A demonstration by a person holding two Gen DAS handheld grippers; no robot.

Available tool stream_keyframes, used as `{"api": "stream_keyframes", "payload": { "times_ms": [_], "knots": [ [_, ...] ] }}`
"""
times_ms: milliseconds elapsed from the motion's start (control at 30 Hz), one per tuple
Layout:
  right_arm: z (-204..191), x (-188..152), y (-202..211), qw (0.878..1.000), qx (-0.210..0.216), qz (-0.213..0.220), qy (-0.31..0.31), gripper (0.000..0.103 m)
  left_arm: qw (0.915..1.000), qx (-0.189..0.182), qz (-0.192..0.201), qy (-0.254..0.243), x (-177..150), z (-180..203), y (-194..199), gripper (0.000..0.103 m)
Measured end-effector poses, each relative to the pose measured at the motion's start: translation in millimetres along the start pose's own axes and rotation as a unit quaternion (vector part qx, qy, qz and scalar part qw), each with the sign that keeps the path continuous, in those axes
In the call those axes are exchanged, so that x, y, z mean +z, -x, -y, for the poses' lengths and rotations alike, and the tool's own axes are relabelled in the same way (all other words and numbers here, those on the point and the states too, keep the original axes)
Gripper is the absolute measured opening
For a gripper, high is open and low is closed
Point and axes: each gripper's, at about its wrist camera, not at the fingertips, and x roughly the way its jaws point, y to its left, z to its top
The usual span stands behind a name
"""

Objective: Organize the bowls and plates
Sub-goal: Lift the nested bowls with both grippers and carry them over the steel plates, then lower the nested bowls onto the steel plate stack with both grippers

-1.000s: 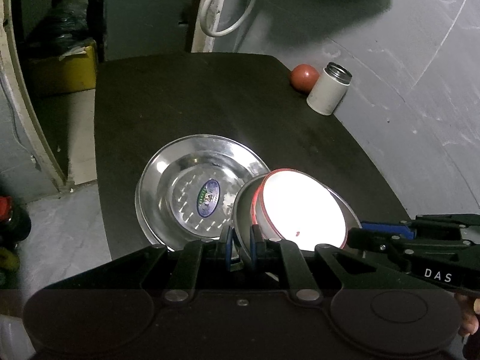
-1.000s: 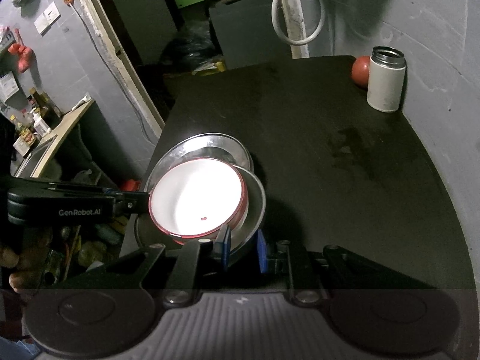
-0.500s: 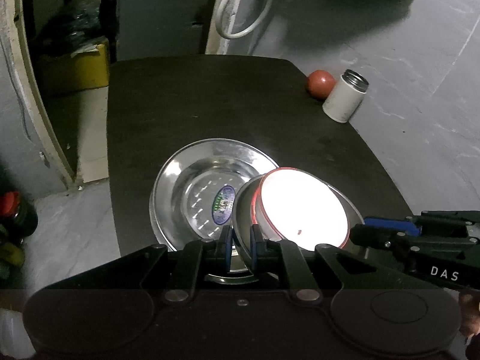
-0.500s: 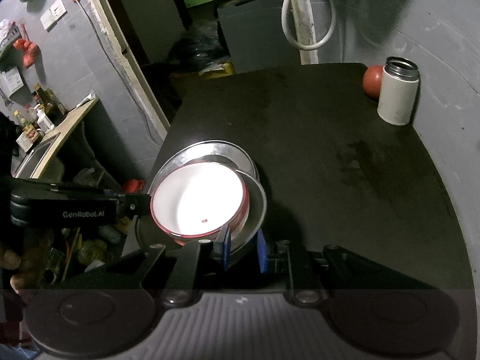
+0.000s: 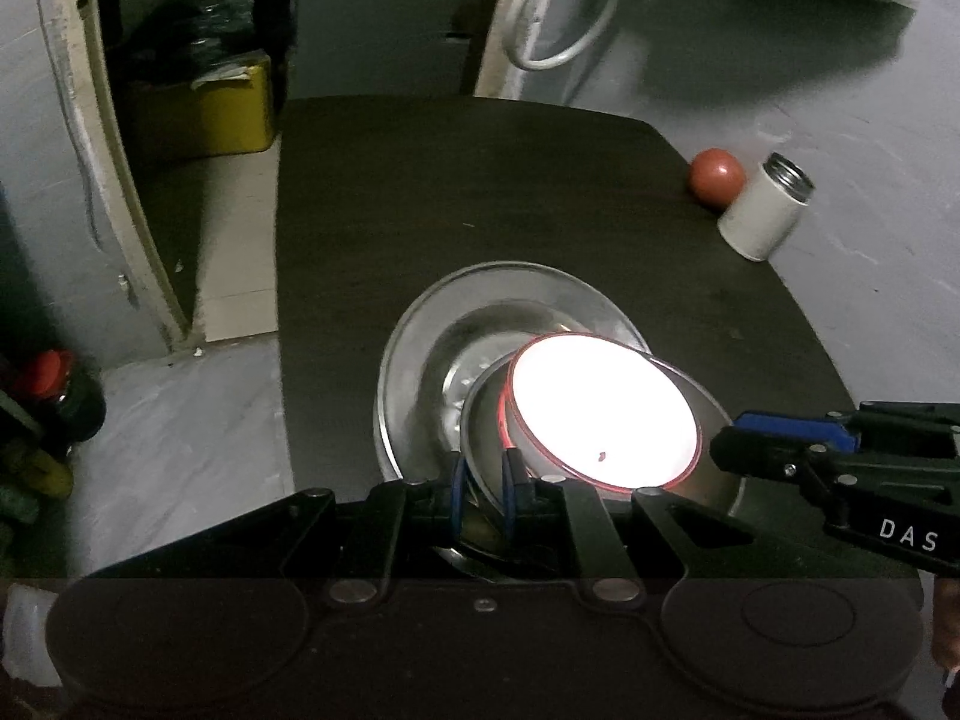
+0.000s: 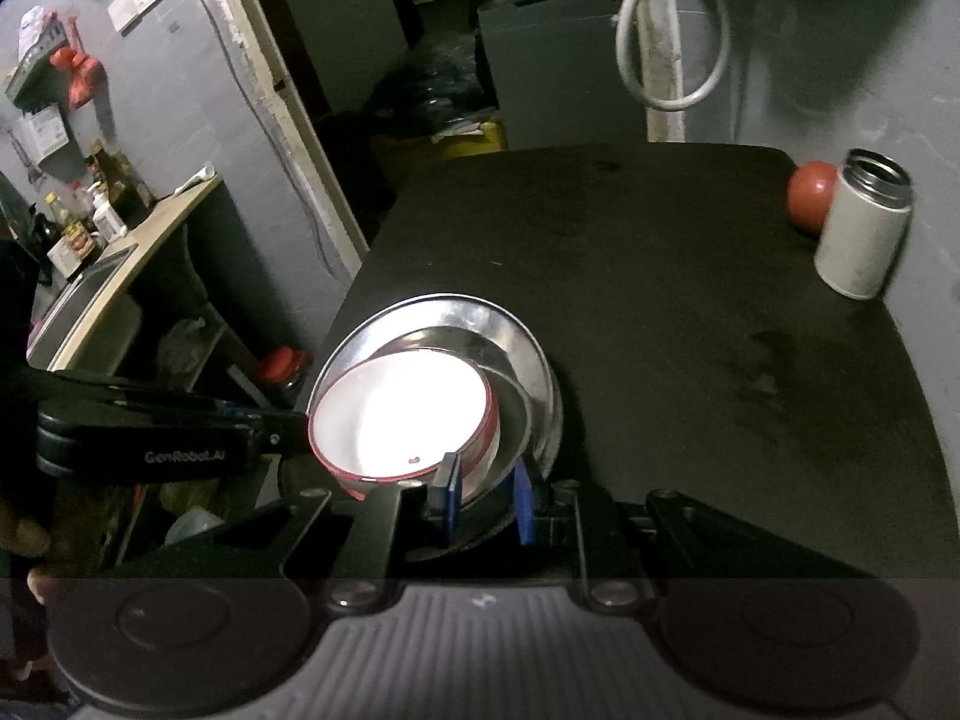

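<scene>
Left gripper [image 5: 483, 477] and right gripper [image 6: 485, 495] both clamped on small steel plate [image 5: 702, 414] rim, white bowl [image 5: 603, 408] aboard, over big steel plate [image 5: 420, 330]. Judgement: keep level, centre, lower together.

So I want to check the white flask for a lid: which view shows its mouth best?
The right wrist view: the white flask stands upright and near, its open steel mouth plainly showing, no lid on. The left wrist view shows the same flask smaller and leaning with the lens, beside the red ball.
</scene>
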Motion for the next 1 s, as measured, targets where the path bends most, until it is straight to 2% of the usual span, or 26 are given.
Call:
{"api": "stream_keyframes", "payload": {
  "times_ms": [467, 1000],
  "knots": [
    [-3, 19, -22, 1.000, 0.003, 0.009, 0.011, 0.021, 0.9994, 0.012, 0.031, -0.009, 18, -3, -4, 0.014],
    [-3, 25, -27, 0.999, 0.004, 0.033, 0.004, 0.021, 0.9981, 0.025, 0.044, -0.035, 31, -6, -13, 0.013]
  ]
}}
